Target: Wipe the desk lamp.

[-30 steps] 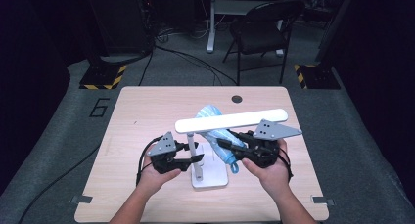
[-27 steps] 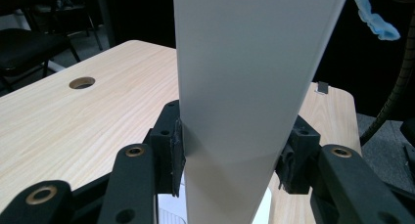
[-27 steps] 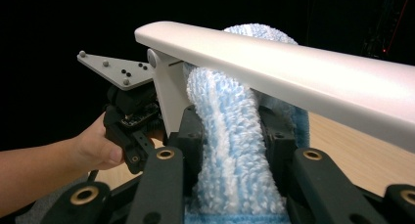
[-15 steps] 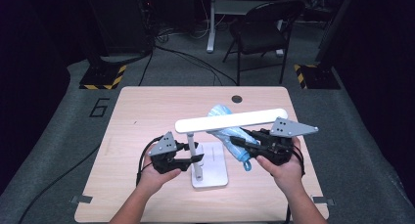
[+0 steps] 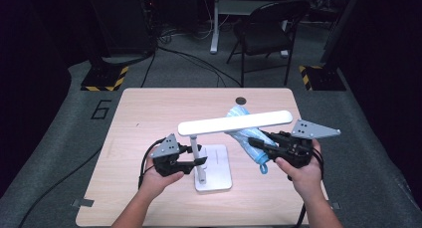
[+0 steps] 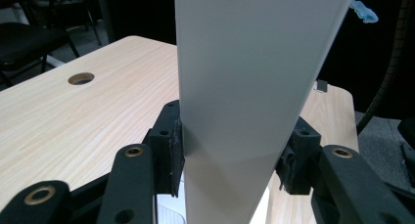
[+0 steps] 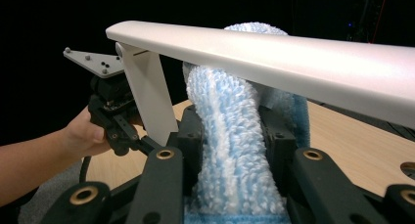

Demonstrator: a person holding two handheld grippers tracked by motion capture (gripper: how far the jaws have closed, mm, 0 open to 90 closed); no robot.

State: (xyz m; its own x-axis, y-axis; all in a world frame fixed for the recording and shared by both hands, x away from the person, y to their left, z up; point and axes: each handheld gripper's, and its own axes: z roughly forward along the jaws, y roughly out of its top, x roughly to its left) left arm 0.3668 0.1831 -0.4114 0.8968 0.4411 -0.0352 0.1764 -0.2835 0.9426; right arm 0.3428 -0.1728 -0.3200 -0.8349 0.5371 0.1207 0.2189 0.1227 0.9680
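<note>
A white desk lamp stands on the wooden table [image 5: 149,113], with a flat base [image 5: 219,168], an upright post [image 5: 197,156] and a long light bar [image 5: 234,123]. My left gripper [image 5: 199,161] is shut on the post [image 6: 244,87], a pad pressed on each side. My right gripper [image 5: 256,141] is shut on a fluffy blue cloth [image 5: 251,148]. The cloth [image 7: 230,150] rises between the jaws and touches the underside of the bar [image 7: 293,62], right of the post [image 7: 147,92]. Beyond the post, a hand holds the left gripper [image 7: 142,141].
A round cable hole [image 5: 241,100] sits near the table's far edge. A black chair [image 5: 268,29] and a desk leg stand on the floor beyond. A yellow-and-black striped block [image 5: 104,78] lies off the far left corner. Bare tabletop lies left of the lamp.
My right gripper has slid to the right with the blue cloth, along under the light bar. The left gripper and the lamp have kept still.
</note>
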